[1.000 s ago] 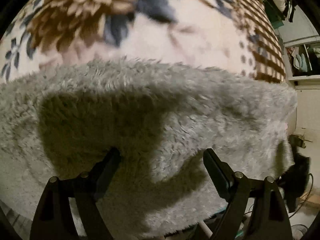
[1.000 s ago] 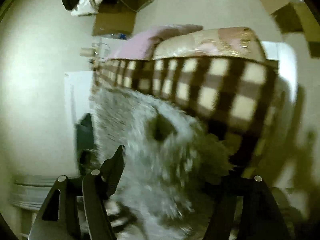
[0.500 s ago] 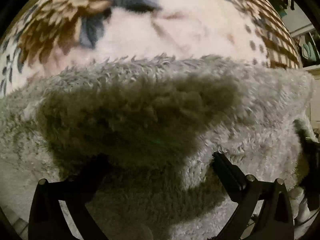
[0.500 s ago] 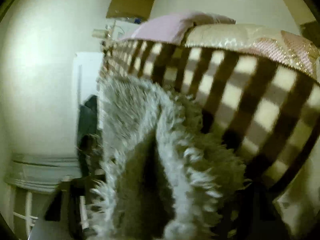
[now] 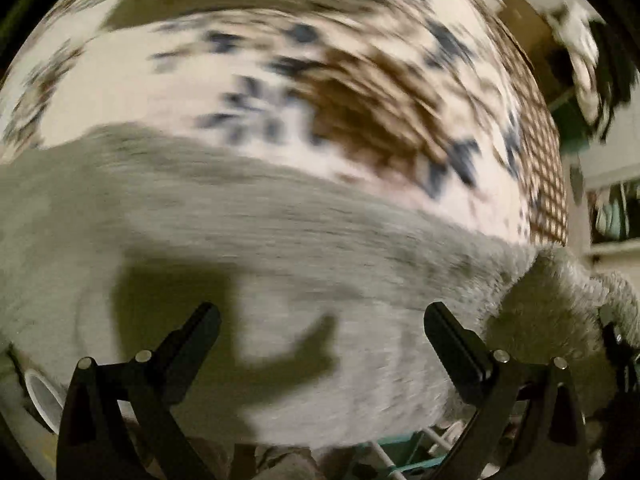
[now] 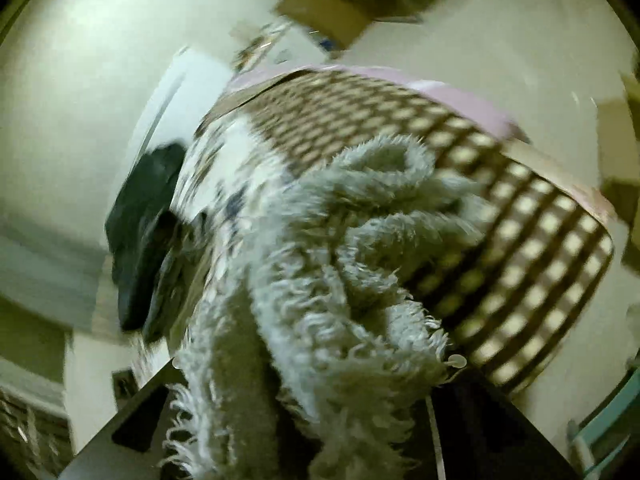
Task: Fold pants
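Since a second ago the right gripper (image 6: 316,412) has closed on a bunch of the shaggy grey fleece pants (image 6: 328,280) and lifted it, so the pile now rises in gathered ridges straight out of its jaws; its jaws have just been closing, with the fleece clamped between them. Over the same second the left gripper (image 5: 320,332) let go: its fingers (image 5: 200,332) stand as wide as they go, nothing between them, hovering just above the flat grey spread of the pants (image 5: 248,248) and aimed steeply down at it. Judging by this, one fold is in progress, with an end being carried up and across by the right hand while the rest lies loose on the cream bedspread with brown and blue flowers (image 5: 280,80). Laying that end down, squaring the edges and folding again remain. Farther off, the bedspread's brown checked border (image 6: 520,240) drops toward the pale floor (image 6: 80,100).
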### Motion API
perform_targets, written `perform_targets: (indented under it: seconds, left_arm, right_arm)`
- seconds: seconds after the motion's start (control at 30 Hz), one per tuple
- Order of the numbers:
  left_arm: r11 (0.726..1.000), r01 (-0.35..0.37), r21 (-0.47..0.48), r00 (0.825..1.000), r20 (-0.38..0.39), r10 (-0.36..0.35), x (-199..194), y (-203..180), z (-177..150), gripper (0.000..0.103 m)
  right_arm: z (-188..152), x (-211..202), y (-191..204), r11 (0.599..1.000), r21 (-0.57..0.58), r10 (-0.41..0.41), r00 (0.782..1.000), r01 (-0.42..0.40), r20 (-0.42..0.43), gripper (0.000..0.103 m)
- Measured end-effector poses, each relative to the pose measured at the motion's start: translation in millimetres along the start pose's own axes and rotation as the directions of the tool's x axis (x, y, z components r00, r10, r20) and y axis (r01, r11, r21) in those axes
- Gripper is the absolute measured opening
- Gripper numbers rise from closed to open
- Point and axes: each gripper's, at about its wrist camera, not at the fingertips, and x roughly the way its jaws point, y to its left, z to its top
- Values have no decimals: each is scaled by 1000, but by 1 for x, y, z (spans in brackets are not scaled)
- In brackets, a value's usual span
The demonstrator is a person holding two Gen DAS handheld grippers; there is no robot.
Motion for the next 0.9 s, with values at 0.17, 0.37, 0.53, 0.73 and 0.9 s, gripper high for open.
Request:
perform_targets:
  seconds: [0.17,0.37,0.53,0.73,0.9]
  left_arm:
    - [992,-30,-120,999,37,35,-37,87,-17,103]
    - [974,-73,-214,993,77,91,-64,178,-17,103]
    - [960,-81,-269,989,102,112,-87,242,-20,103]
    - [964,-24,-266,988,140,63,-98,254,-11,103]
    - [977,36,-212,989,151,-4,-99,237,1,103]
  right_arm:
    - [-84,10,95,975,-220,0,997,-17,-77,20]
    - [-205,93,182,902,-426,-47,964,-71,-261,20]
    - [-291,143,219,807,-585,-148,933,-78,-328,20]
    - [-333,177,230,737,-664,-292,828,-124,-479,76]
    - [-289,124,216,838,-513,-151,823,-188,-548,97]
